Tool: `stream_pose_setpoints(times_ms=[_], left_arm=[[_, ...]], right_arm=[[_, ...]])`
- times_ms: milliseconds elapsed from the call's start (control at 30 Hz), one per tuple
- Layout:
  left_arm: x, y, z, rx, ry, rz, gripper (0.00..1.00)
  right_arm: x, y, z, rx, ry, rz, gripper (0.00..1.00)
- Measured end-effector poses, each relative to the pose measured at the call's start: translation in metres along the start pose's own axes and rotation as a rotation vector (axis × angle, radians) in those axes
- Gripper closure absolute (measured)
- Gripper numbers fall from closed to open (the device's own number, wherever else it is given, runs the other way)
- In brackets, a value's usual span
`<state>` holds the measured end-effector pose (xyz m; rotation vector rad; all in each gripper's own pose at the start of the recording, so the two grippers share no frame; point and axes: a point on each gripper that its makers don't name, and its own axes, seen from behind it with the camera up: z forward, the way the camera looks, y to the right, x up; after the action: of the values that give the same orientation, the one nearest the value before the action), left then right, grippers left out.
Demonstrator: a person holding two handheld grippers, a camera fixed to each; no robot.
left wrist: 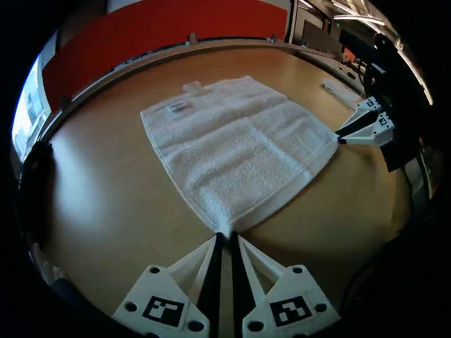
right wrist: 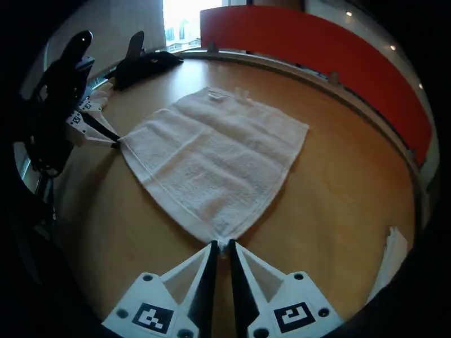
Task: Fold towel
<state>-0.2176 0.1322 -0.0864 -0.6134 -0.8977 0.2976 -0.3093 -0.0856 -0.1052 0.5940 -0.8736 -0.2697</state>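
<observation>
Low views from adjacent towel (left wrist: 237, 146) corners

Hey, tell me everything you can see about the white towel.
The towel is white terry cloth with a stitched hem band round its edges and a small label near its far side. It lies spread flat, roughly square, on the wooden table, with faint fold creases crossing it. The left gripper pinches one near corner and the right gripper pinches the neighbouring corner.
</observation>
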Motion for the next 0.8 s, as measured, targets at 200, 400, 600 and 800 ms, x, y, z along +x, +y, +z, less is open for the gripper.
stream_pose_setpoints(times_ms=[200, 400, 600, 800], left_arm=[[0.005, 0.001, -0.002, 0.005, 0.016, -0.014, 0.9], [0.015, -0.001, -0.011, 0.012, 0.038, -0.029, 0.9], [0.033, -0.004, -0.03, 0.026, 0.073, -0.061, 0.9], [0.051, -0.004, -0.056, 0.036, 0.109, -0.094, 0.9]], right_arm=[[0.002, 0.001, -0.003, 0.002, 0.005, 0.015, 0.9], [0.012, 0.003, -0.011, 0.001, 0.032, 0.032, 0.9], [0.034, 0.003, -0.03, -0.011, 0.086, 0.019, 0.91], [0.061, 0.002, -0.056, -0.018, 0.149, 0.03, 0.91]])
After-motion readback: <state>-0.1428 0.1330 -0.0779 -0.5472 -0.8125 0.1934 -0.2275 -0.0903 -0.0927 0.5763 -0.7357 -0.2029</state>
